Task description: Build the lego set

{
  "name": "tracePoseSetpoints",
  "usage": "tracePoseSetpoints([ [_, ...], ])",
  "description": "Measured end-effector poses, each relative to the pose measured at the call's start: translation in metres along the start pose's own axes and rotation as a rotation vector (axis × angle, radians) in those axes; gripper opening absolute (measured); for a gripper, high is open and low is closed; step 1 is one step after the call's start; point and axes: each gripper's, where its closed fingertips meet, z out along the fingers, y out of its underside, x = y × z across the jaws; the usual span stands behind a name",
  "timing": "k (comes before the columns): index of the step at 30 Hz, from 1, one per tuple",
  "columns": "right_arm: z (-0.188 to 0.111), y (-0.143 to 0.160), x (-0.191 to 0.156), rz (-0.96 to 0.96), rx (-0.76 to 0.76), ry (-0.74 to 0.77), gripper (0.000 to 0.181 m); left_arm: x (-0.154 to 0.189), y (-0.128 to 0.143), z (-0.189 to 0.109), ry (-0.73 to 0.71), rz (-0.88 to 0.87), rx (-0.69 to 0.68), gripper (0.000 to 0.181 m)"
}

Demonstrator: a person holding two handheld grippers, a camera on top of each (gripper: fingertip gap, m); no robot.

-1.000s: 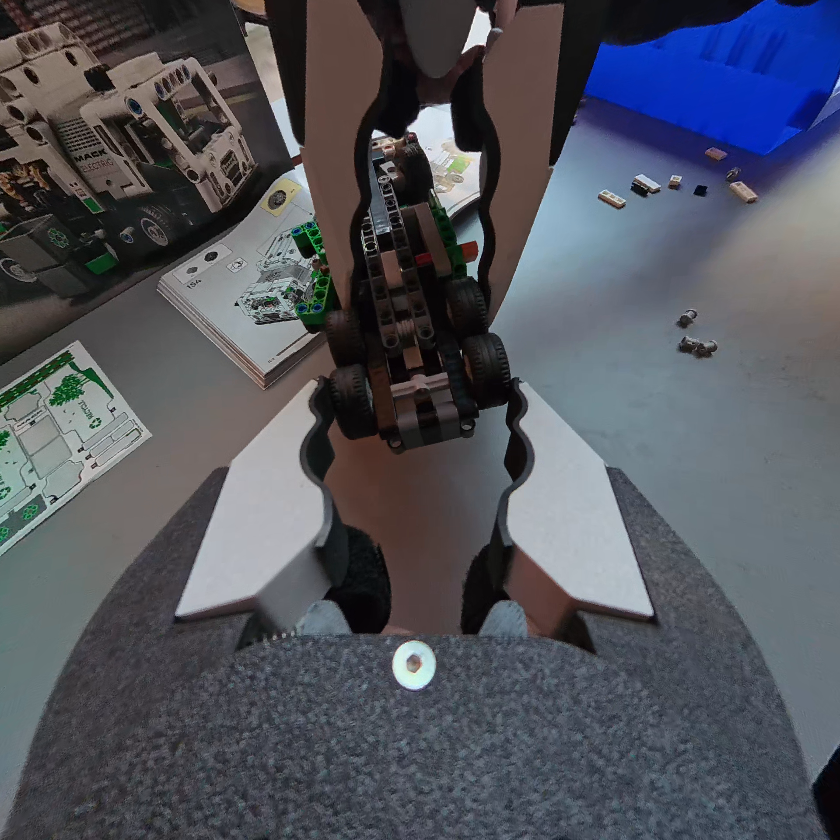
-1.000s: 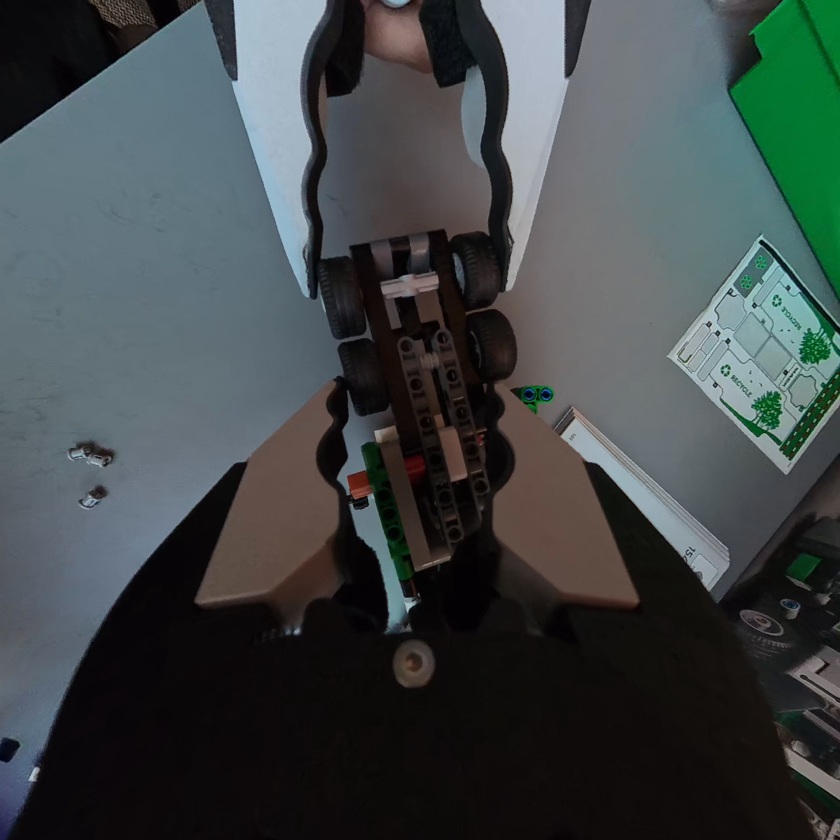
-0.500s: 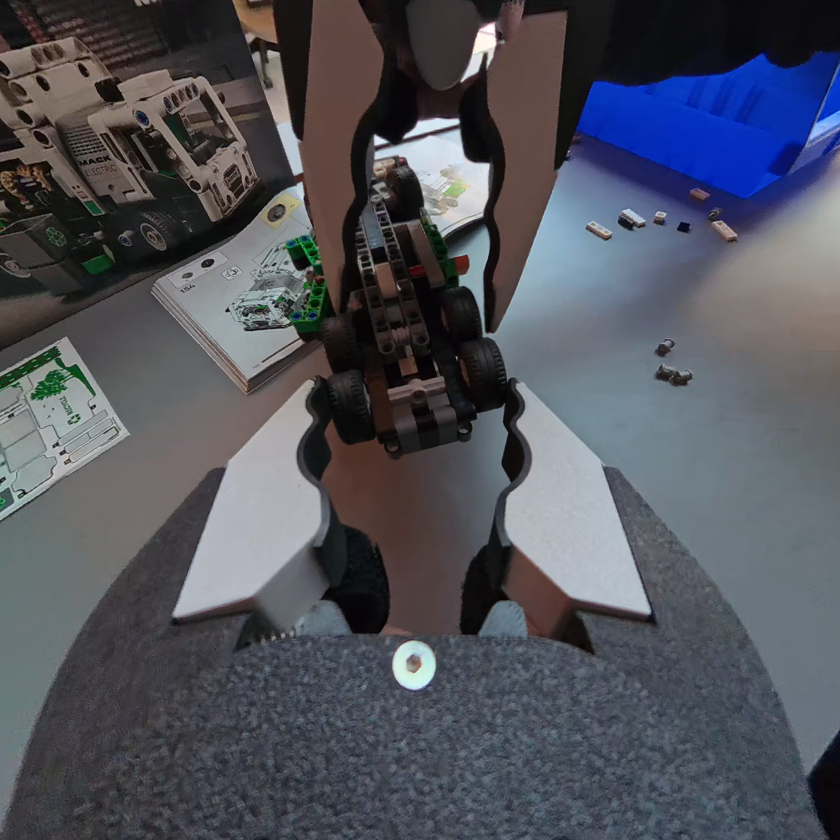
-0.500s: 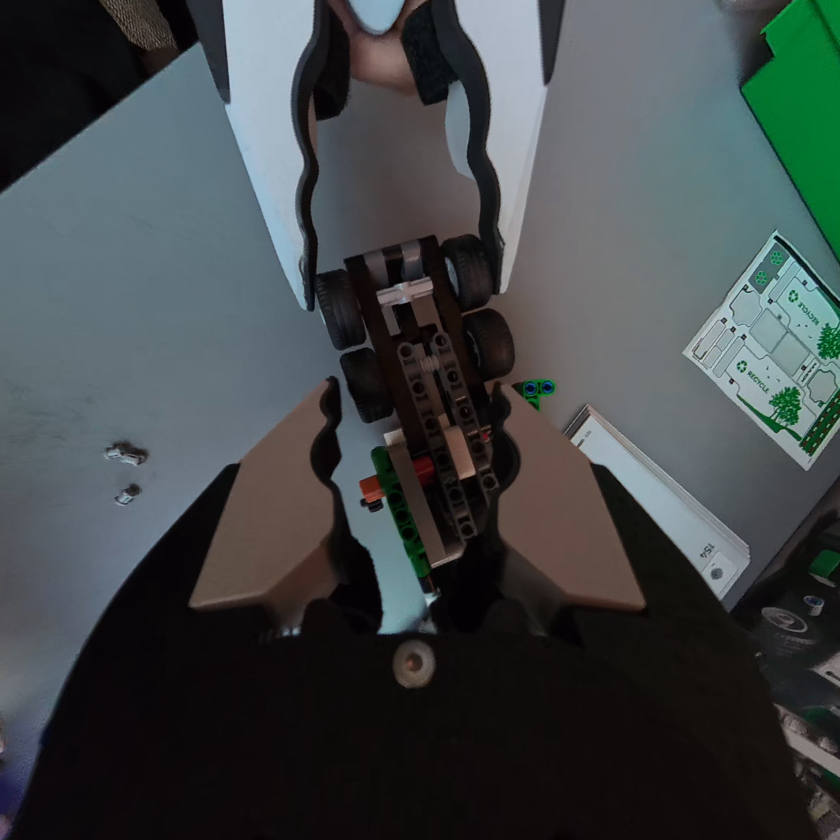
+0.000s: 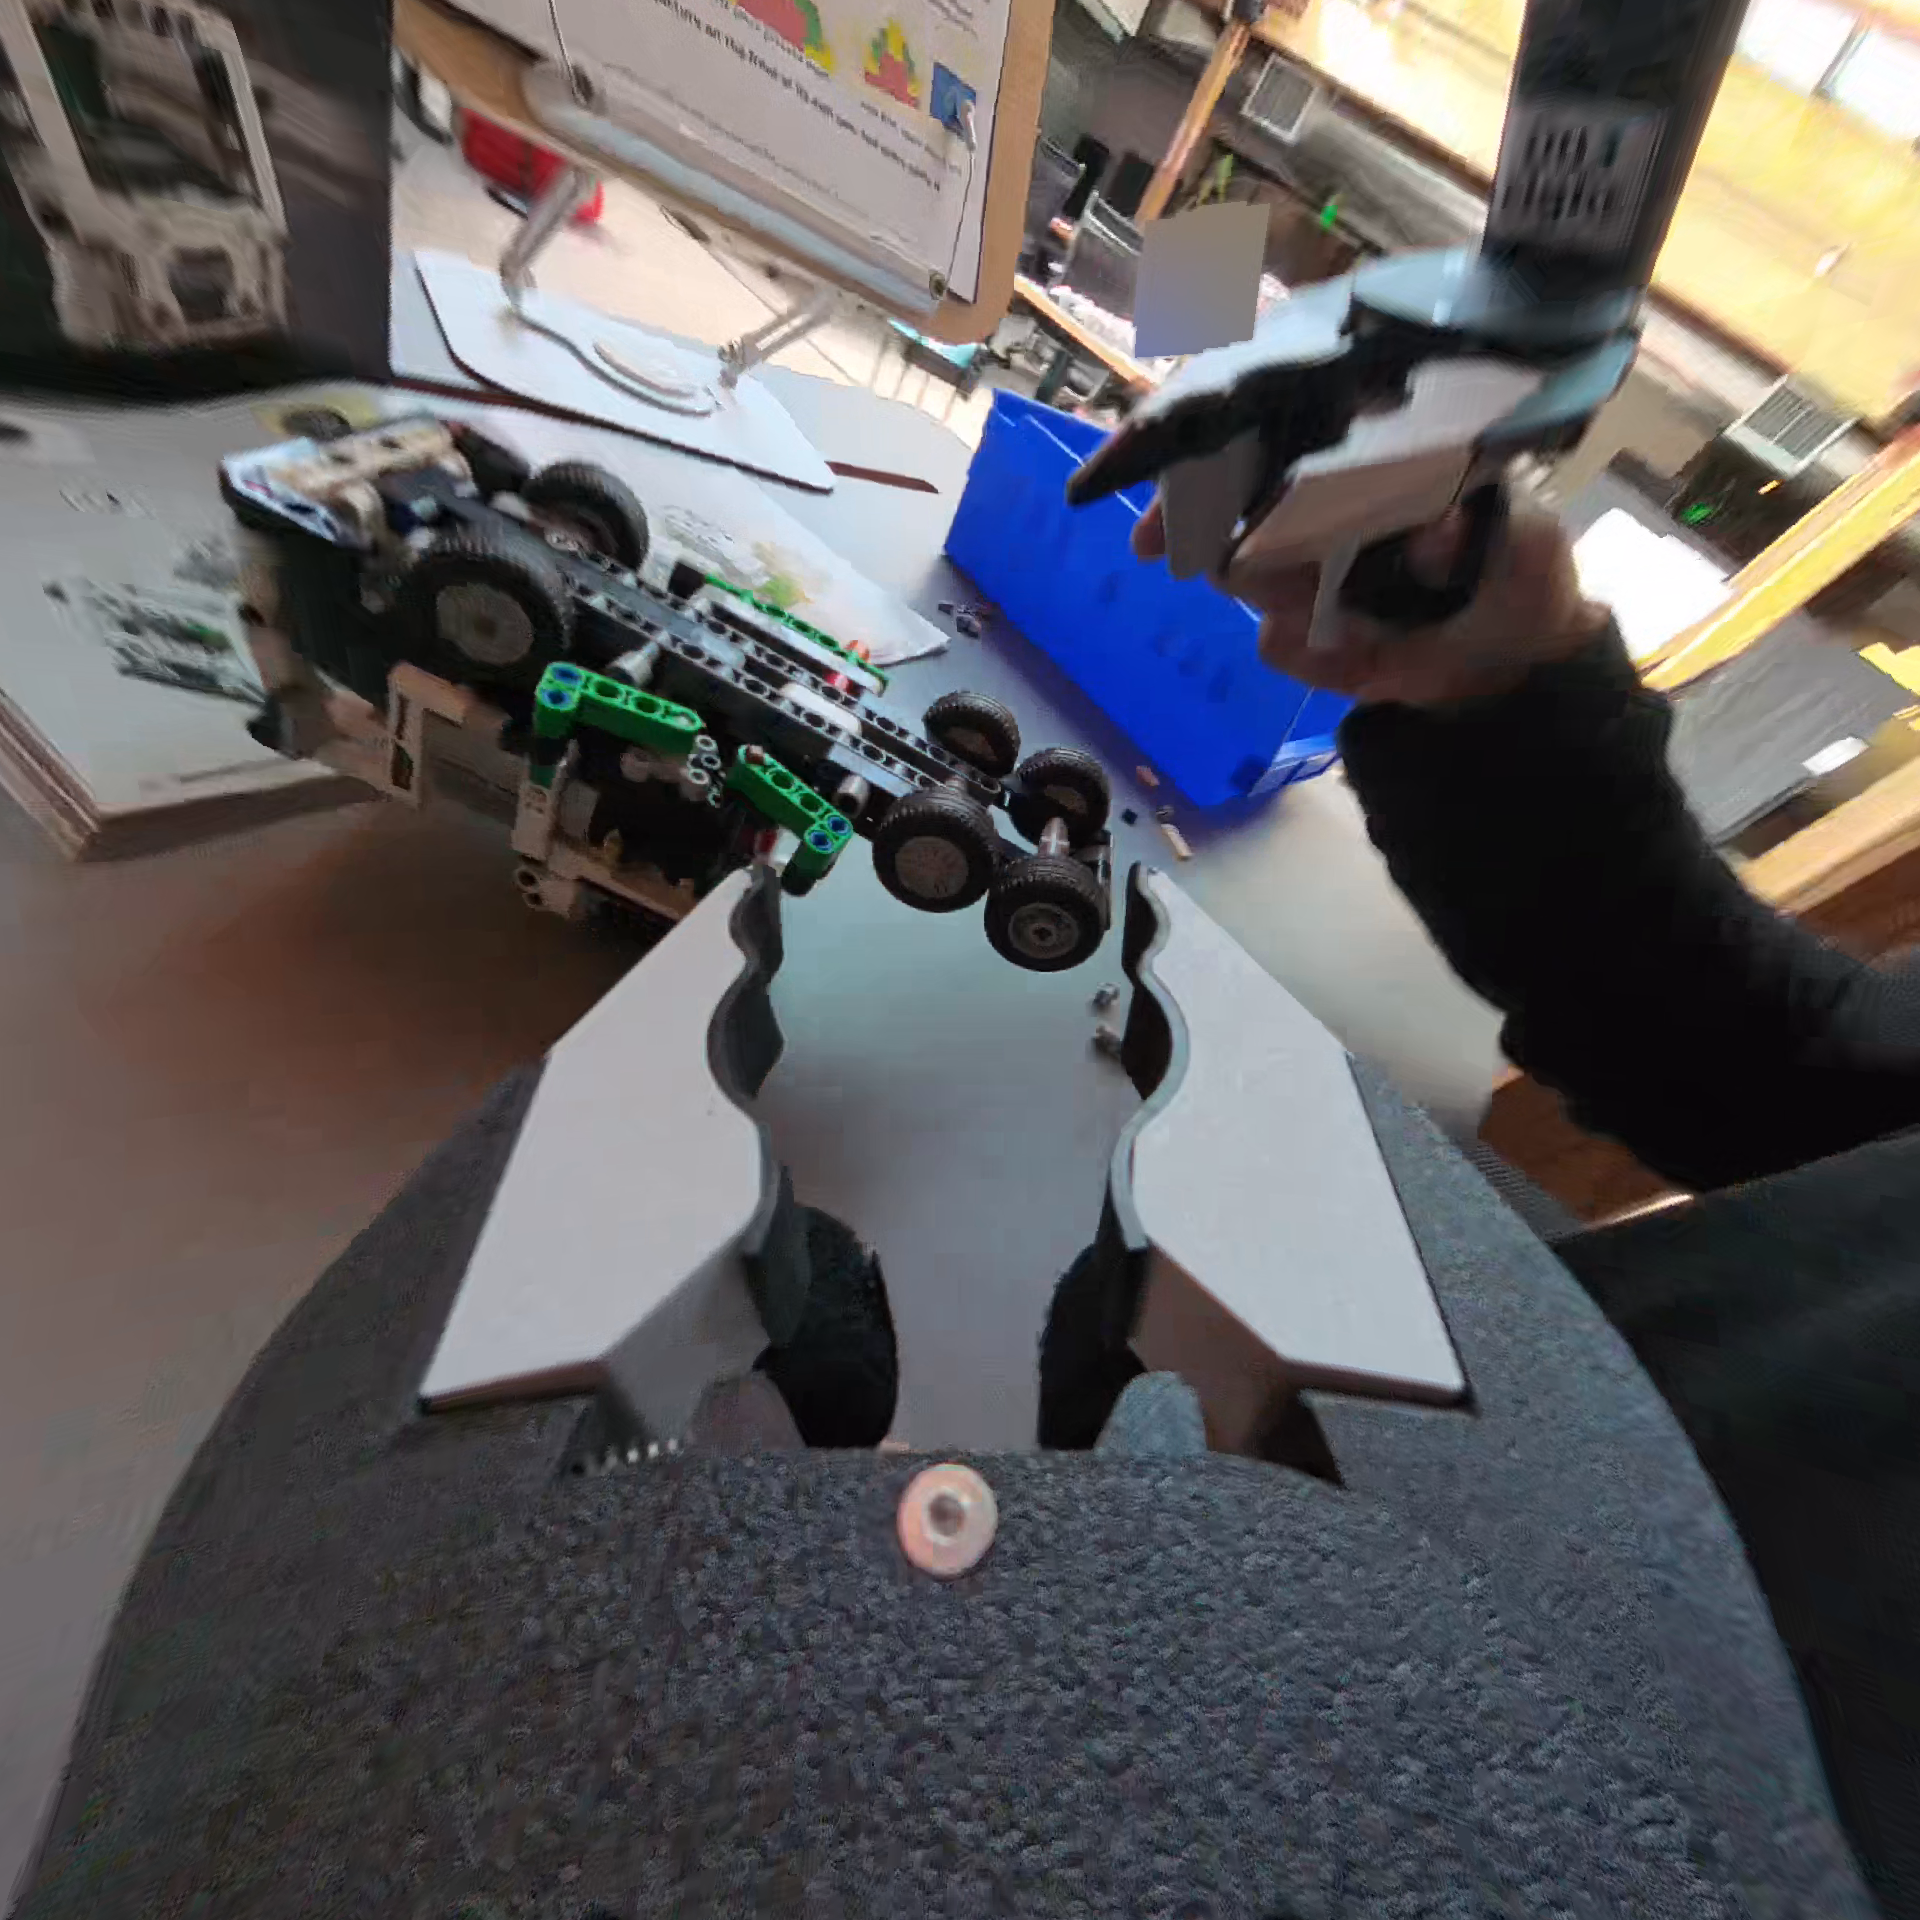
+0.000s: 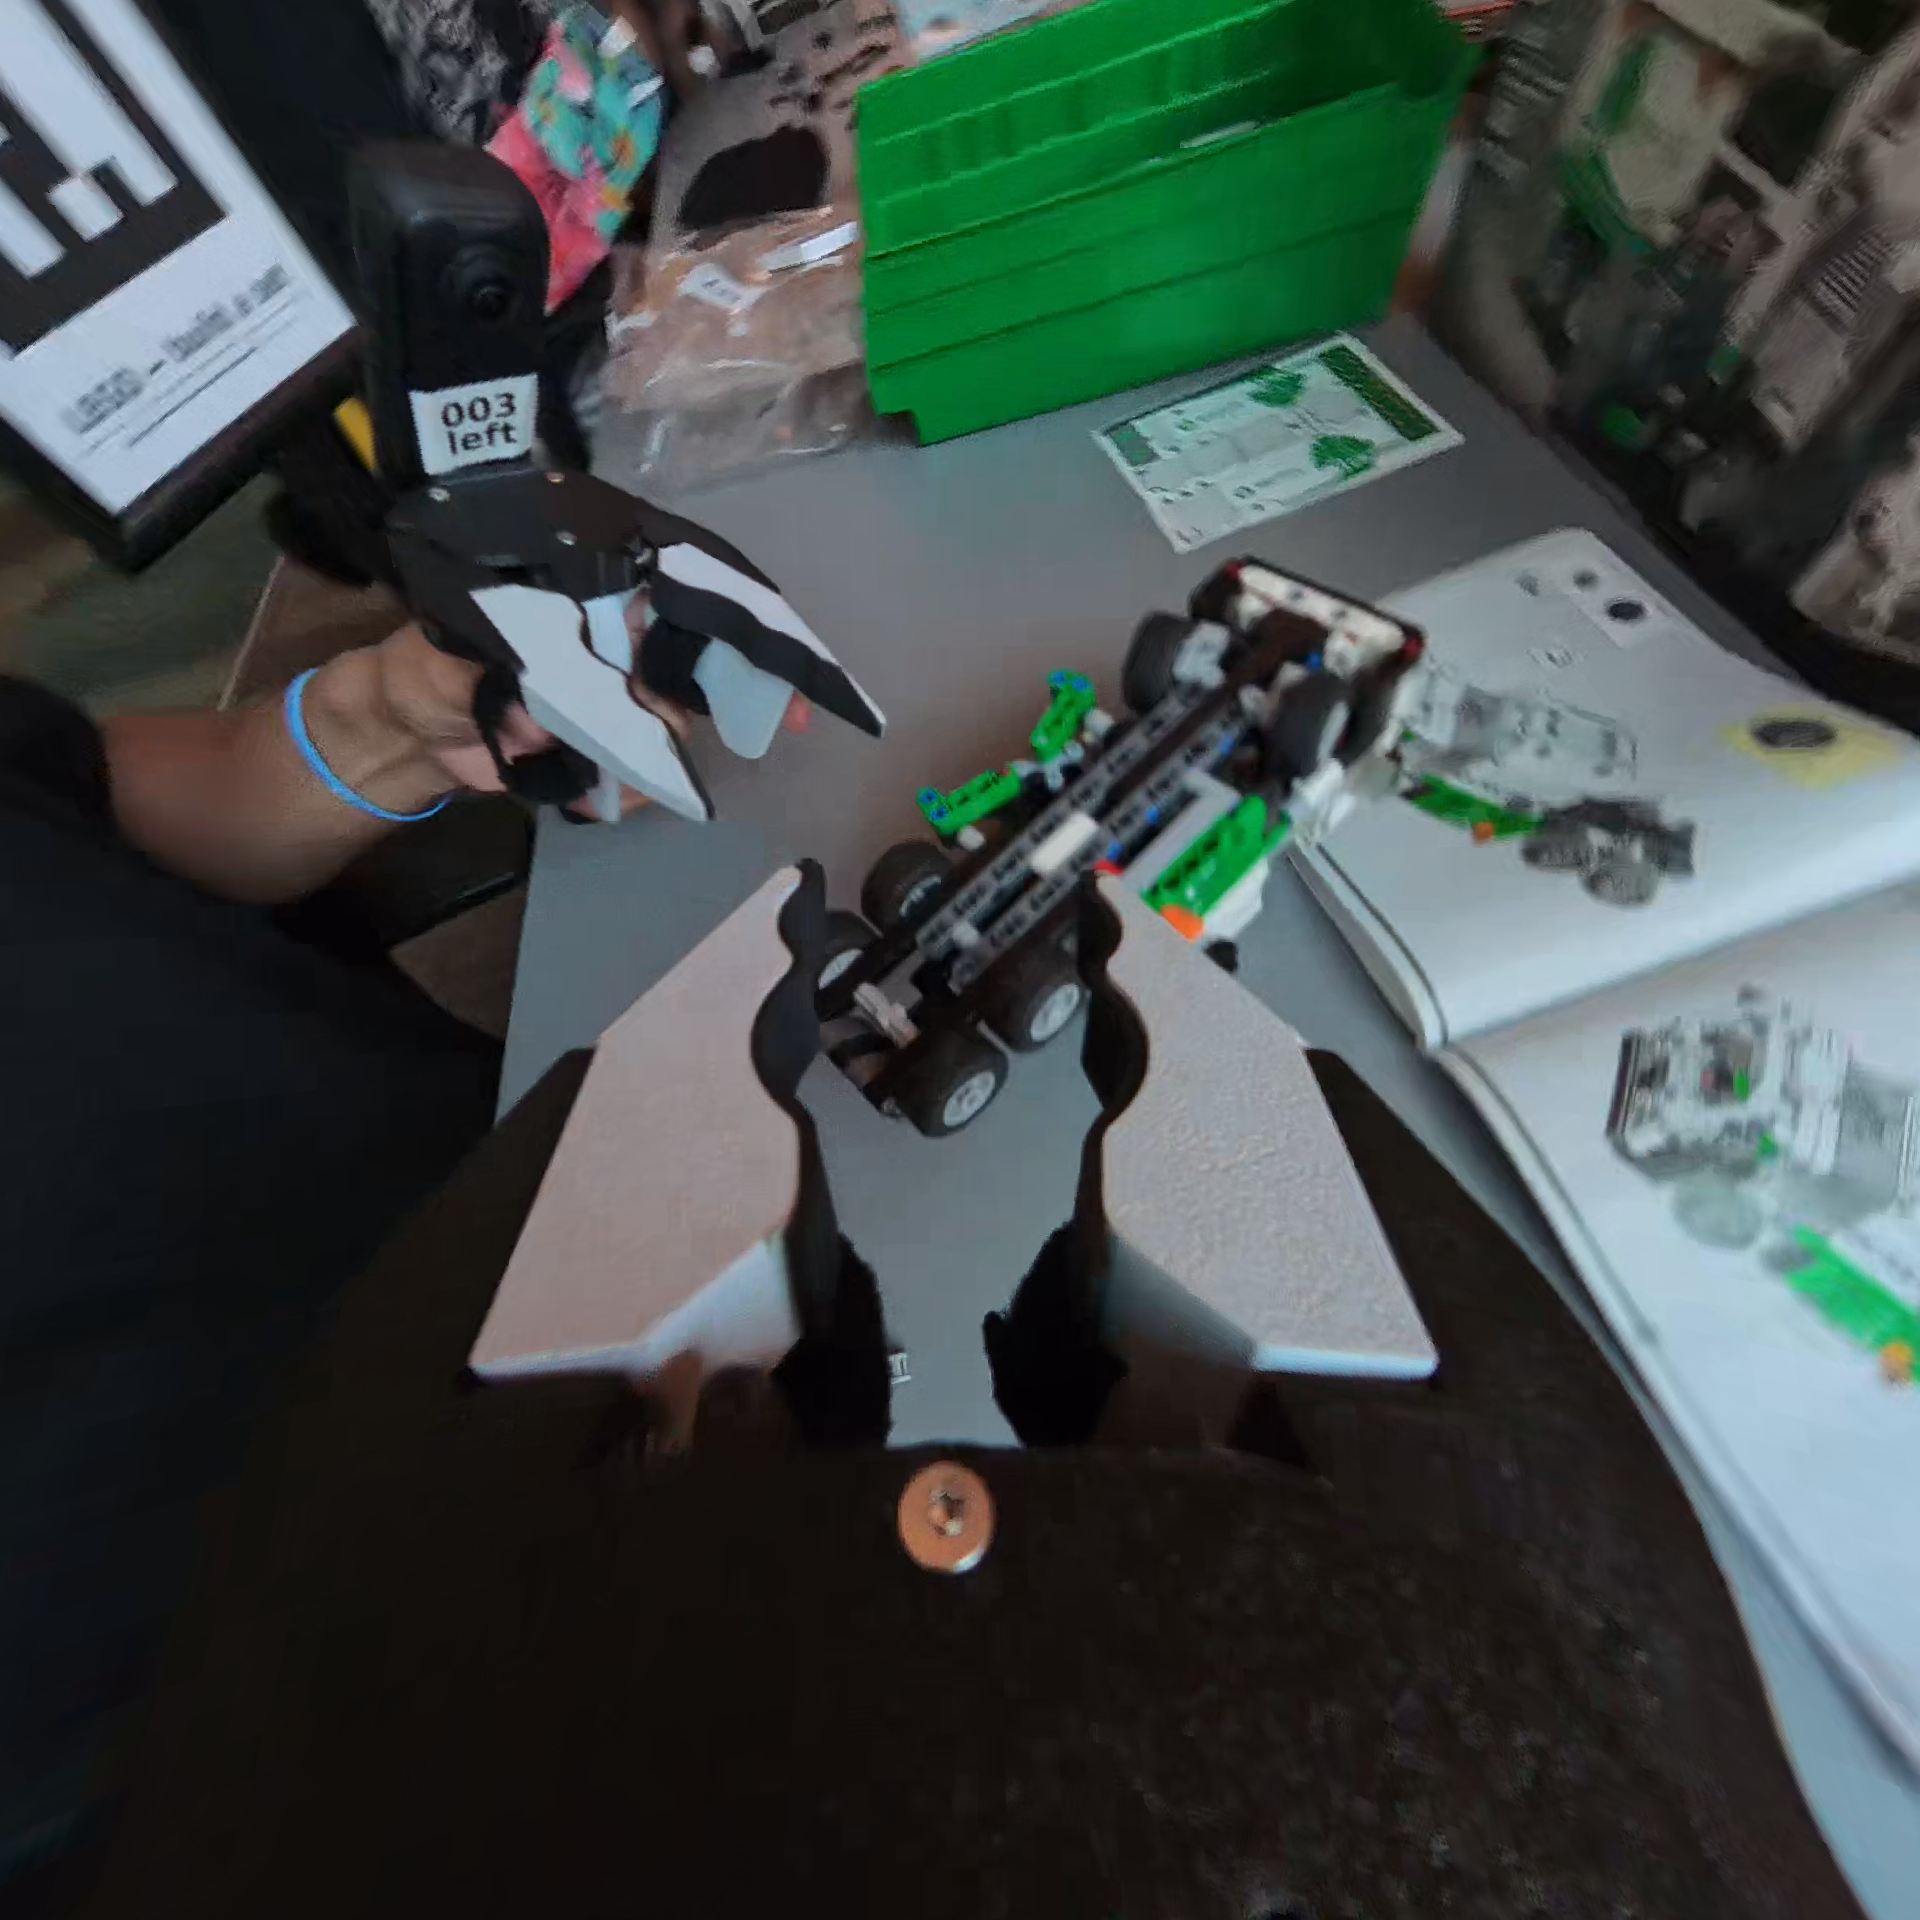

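Both tools now withdrawn from truck chassis (image 5: 727,717), left tool (image 5: 940,904) apart, right tool (image 6: 940,904) apart, grey table (image 5: 935,1122), cluttered room

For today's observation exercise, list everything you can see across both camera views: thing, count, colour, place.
Partly built lego truck chassis: one, black and grey with green beams and black wheels, tipped on the grey table, front end on the booklet.
Open instruction booklet: one, white, right of the truck in the right wrist view.
Sticker sheet: one, white and green, before the green bin.
Green plastic bin: one, far side of the table.
Blue plastic bin: one, beyond the truck's rear wheels.
Small loose pieces: a few, grey, near the left tool's finger.
Left tool: one, grey-bodied, open, holding nothing.
Right tool: one, black-bodied, open, holding nothing.
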Motion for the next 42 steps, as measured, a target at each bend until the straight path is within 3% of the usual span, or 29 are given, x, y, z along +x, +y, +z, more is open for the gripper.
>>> tracePoseSetpoints([
  [2,-0.001,0.03,0.006,0.156,0.094,0.011,0.05,-0.004,0.005,0.006,0.079,-0.177,-0.022,0.063],
  [6,0.0,0.043,0.012,0.496,0.255,-0.217,0.062,-0.002,0.027,0.018,0.143,-0.435,-0.037,0.063],
  [9,0.023,0.051,0.001,0.551,0.121,-0.355,0.065,0.001,0.018,0.026,0.159,-0.545,0.041,0.062],
  [15,0.046,0.06,0.006,0.621,-0.048,-0.409,0.059,-0.009,0.013,0.045,0.124,-0.628,0.033,0.053],
  [18,0.055,0.063,0.006,0.612,-0.081,-0.439,0.057,-0.009,0.017,0.049,0.132,-0.646,-0.002,0.038],
  [23,0.07,0.063,-0.015,0.681,-0.087,-0.55,0.06,0.001,0.02,0.056,0.15,-0.61,-0.059,0.037],
  [24,0.069,0.06,-0.019,0.684,-0.066,-0.573,0.05,0.002,0.022,0.057,0.148,-0.593,-0.076,0.034],
  [27,0.064,0.063,-0.012,0.72,-0.032,-0.562,0.037,-0.002,0.022,0.05,0.137,-0.552,-0.081,0.039],
  [31,0.062,0.064,-0.01,0.78,-0.02,-0.582,0.034,0.001,0.021,0.047,0.187,-0.57,-0.073,0.03],
  [42,0.064,0.068,-0.011,0.809,-0.06,-0.567,0.028,0.0,0.024,0.046,0.179,-0.58,-0.084,0.03],
])
